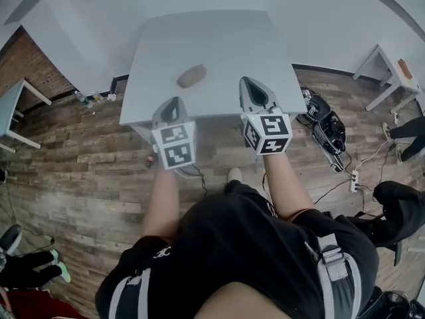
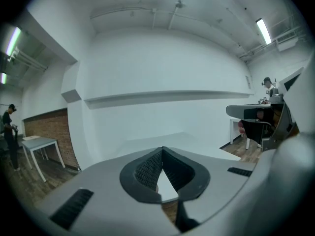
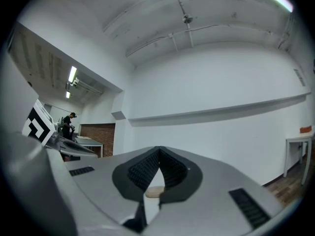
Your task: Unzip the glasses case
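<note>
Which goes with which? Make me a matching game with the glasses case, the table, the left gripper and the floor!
Things:
1. glasses case
2. table
3. left gripper
4. floor

Descriptions:
A. brown wooden planks
B. tan, lying on the tabletop
C. shut, with nothing between its jaws
D. pale grey flat top

Pairs: 1-B, 2-D, 3-C, 4-A

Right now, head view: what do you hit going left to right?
pale blue side table → left gripper → tan oval glasses case → right gripper → black bag on the floor → small white side table
</note>
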A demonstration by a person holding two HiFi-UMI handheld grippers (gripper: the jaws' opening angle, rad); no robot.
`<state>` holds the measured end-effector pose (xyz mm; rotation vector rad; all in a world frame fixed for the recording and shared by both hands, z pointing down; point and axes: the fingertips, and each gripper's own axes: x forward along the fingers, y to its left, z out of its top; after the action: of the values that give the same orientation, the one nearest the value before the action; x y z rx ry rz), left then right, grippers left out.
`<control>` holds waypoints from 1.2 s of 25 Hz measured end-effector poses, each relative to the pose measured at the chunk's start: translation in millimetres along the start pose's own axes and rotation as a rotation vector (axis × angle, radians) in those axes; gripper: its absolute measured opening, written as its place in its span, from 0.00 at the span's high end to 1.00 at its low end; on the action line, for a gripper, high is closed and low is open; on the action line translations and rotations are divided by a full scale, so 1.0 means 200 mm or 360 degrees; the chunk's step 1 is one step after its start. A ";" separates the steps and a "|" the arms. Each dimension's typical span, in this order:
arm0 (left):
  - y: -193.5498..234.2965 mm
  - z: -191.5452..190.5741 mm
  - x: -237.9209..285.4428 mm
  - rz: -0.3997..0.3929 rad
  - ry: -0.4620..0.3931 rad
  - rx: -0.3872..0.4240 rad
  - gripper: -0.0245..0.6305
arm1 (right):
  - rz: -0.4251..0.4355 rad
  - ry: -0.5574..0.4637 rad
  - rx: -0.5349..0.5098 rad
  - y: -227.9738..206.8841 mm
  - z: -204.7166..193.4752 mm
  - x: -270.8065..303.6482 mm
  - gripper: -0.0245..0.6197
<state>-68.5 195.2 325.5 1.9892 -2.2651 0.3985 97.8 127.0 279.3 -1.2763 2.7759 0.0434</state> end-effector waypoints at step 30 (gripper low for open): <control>0.10 0.16 1.26 0.0296 0.0269 -0.0044 0.96 | 0.0206 -0.0008 0.0079 -0.86 -0.18 1.15 0.95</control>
<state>-120.4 -51.8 354.7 1.6680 -2.3408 0.5266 76.9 -160.2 296.9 -1.0830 2.8321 -0.0136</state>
